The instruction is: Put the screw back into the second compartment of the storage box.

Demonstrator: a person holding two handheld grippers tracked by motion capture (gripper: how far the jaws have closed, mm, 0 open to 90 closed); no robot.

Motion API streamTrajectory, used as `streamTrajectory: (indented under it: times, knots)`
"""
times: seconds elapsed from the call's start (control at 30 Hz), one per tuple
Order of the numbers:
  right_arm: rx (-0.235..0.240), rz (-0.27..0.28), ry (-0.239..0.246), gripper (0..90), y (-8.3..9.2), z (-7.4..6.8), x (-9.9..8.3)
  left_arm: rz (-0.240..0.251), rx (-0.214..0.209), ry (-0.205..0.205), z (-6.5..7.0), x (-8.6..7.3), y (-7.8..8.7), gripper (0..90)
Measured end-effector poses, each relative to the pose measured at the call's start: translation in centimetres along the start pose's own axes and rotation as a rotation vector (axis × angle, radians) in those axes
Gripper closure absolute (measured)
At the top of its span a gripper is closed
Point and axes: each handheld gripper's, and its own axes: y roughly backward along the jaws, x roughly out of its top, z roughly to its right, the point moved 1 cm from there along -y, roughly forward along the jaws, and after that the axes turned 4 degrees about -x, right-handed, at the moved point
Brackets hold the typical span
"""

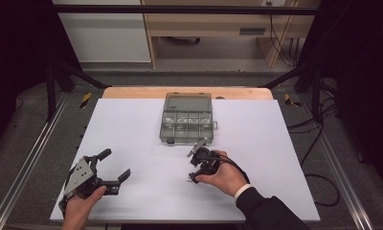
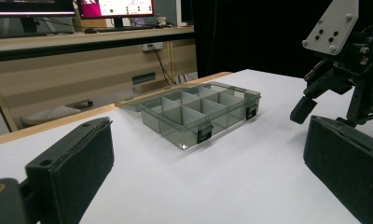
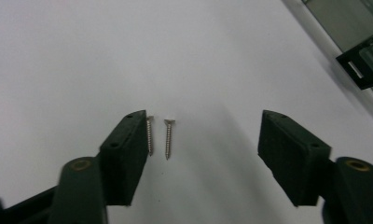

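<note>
- Fingers (image 3: 128, 149) of the right gripper (image 3: 203, 154) stand apart, with two small screws lying on the white table top (image 3: 82, 56) between them.
- One screw (image 3: 150, 135) lies just beside the left finger in the right gripper view. I cannot tell if it touches the finger.
- Other screw (image 3: 168, 138) lies next to the first one, side by side, heads pointing away from the camera. It is well apart from the other finger.
- Both screws lie flat, in front of the clear box (image 1: 187, 120), on the person's side of it.
- That box is open and split into little rooms, with black clips on its front.
- Right hand (image 1: 228, 177) holds its gripper pointing down, near the box's front edge.
- Left gripper (image 1: 110, 167) sits well to the left of the box, fingers wide apart with nothing in them.
</note>
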Motion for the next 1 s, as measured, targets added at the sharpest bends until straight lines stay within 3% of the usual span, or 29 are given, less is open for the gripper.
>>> streamTrajectory:
  times: [0.07, 0.1, 0.23, 0.37, 1.0]
  knots:
    - [-0.002, -0.004, -0.003, 36.8, 0.0, 0.0, 0.0, -0.001, -0.001, 0.0, 0.0, 0.0, 0.0, 1.4]
    - [0.006, -0.003, -0.012, 44.1, 0.0, -0.1, 0.0, -0.001, -0.002, -0.001, 0.0, 0.0, 0.0, 1.4]
    - [0.028, 0.005, -0.04, 54.8, -0.2, -0.2, -0.1, -0.001, -0.001, 0.0, 0.0, 0.0, 0.0, 1.4]
    - [0.039, 0.001, -0.038, 62.2, -0.4, -0.3, -0.2, -0.004, -0.001, -0.002, 0.0, 0.0, -0.1, 1.5]
    - [0.08, 0.003, -0.079, 87.5, -1.4, -0.8, -0.6, -0.011, -0.005, -0.007, 0.1, -0.1, -0.1, 1.7]
